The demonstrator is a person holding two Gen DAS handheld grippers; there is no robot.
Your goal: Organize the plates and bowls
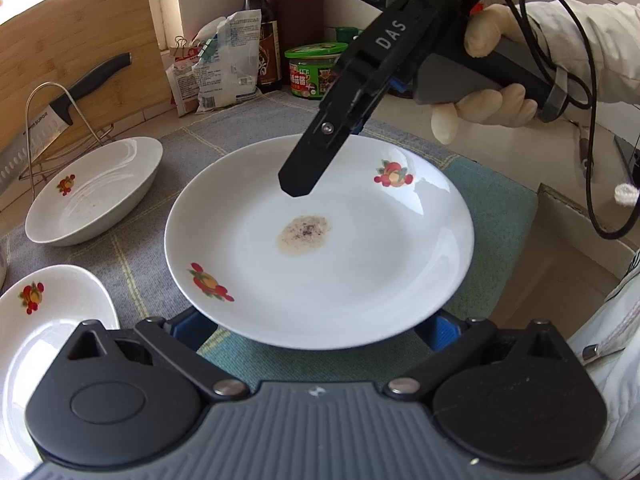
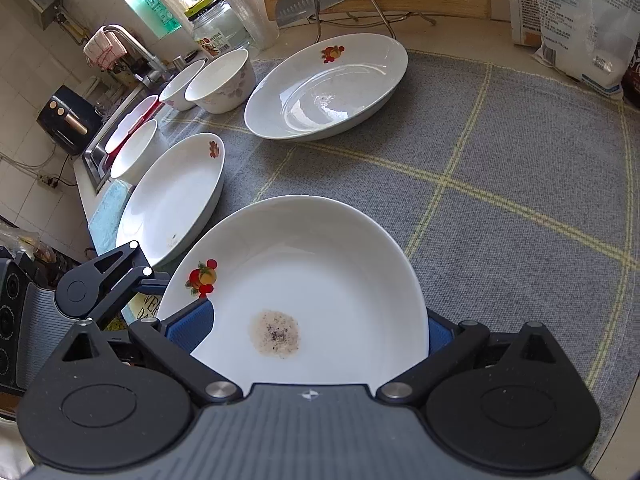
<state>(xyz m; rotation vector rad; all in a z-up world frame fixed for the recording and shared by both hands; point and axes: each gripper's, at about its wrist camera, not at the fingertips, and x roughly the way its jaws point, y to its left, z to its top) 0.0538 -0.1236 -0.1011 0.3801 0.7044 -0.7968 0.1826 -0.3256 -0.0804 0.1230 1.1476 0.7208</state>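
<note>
Both hand-held grippers bore the soiled plate (image 1: 320, 240) above the checked mat (image 2: 500, 184) on the desk. The left hand-held gripper (image 1: 316, 330) clamped its near rim, and the right hand-held gripper (image 2: 316, 340) bit the opposite edge, likely steadying it for stacking. Only the right view showed the bowls (image 2: 220, 76) beyond.

A soiled white plate (image 2: 316, 280) fills the centre, its rim between the blue pads (image 2: 192, 326) of the right tongs (image 2: 308, 336). The left tongs (image 2: 100, 280) reach its rim at nine o'clock. Two more plates (image 2: 172, 196) (image 2: 324, 88) and bowls (image 2: 220, 80) lie at eleven o'clock on the grey mat (image 2: 500, 200).
</note>
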